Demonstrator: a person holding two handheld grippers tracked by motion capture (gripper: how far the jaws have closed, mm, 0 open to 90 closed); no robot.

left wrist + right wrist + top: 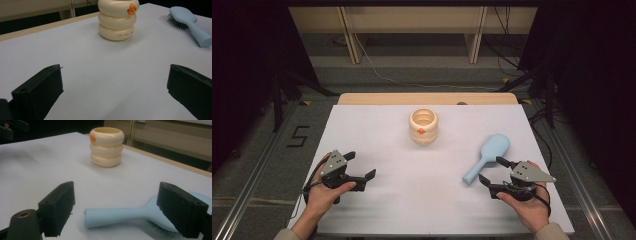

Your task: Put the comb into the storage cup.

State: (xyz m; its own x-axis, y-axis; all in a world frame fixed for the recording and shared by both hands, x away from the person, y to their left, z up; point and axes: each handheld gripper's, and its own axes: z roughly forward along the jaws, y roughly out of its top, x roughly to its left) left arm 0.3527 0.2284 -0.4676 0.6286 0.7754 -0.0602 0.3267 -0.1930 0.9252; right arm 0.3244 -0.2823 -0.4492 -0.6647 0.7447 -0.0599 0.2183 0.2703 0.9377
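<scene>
A cream ringed cup (pixel 423 126) with a small orange duck on its side stands upright near the table's far middle; it is also in the left gripper view (pixel 117 20) and the right gripper view (pixel 106 146). A light blue hairbrush (pixel 487 157) lies bristles down on the right, handle toward the near side (pixel 191 23) (pixel 120 216). My right gripper (pixel 492 170) is open just beside the handle end, and the handle lies ahead between its jaws, untouched. My left gripper (pixel 361 165) is open over bare table at the near left.
The white table sheet (pixel 377 150) covers a wooden tabletop whose far edge (pixel 427 98) shows. Cables and black stands stand on the floor beyond and to both sides. A "5" is marked on the floor (pixel 298 136) at the left.
</scene>
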